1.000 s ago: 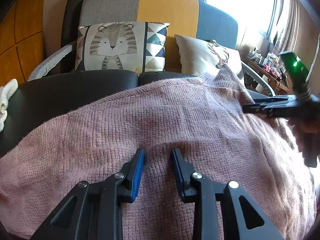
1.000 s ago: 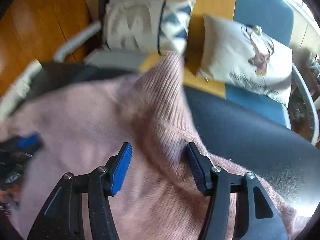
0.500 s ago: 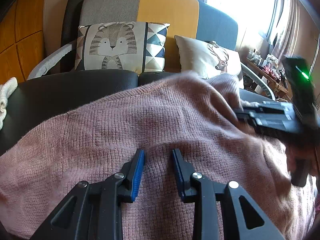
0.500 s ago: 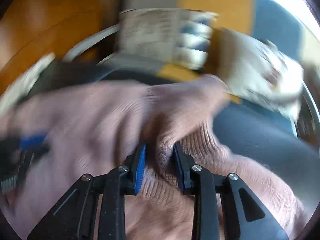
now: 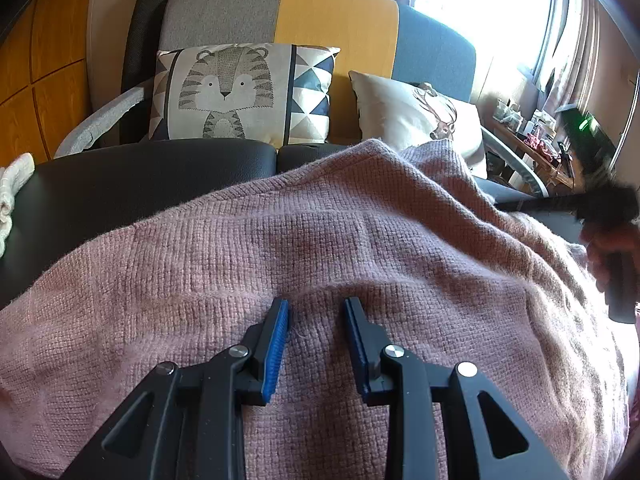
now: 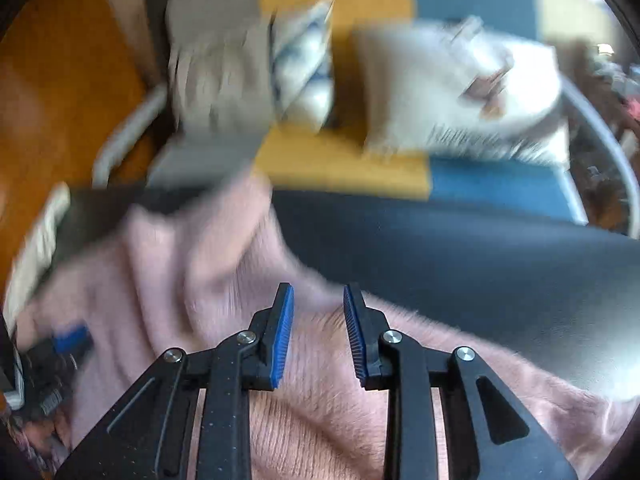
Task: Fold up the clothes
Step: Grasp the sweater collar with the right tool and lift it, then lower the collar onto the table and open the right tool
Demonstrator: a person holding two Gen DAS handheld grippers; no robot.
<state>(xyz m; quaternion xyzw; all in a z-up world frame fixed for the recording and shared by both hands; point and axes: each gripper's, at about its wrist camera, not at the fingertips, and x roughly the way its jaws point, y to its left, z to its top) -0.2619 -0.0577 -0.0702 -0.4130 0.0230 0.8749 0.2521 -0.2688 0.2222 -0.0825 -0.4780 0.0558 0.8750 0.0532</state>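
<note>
Pink knit sweater (image 5: 320, 248) spread over the black leather seat (image 5: 140, 176) of a sofa, covering most of the lower part of the left wrist view. Left tongs (image 5: 316, 308) sit low over the middle of the sweater, jaws a little apart, blue pads (image 5: 276, 344) showing, knit visible in the gap; can't tell whether the tips press into the fabric or hang just above it. Nothing pinched between them. On the far right side of the sweater a ridge of fabric rises toward the right tongs (image 5: 532, 202), which come in from the right edge, blurred, with a hand (image 5: 608, 248) on the grip below. Right wrist view is heavily motion-blurred: right tongs (image 6: 318, 300) have jaws slightly apart over the sweater's (image 6: 320, 400) edge, where pink knit meets bare black seat (image 6: 480, 260); fabric lies under and between the pads, but grip vs. just over it I can't tell. The sweater bunches up and away to the left of these tongs. Left tongs (image 6: 60, 344) show as a dark blur with a blue patch at the lower left edge. Behind: tiger-print cushion (image 5: 240, 92), white deer cushion (image 5: 416, 120), backrest in grey, yellow and blue panels (image 5: 336, 24).
</note>
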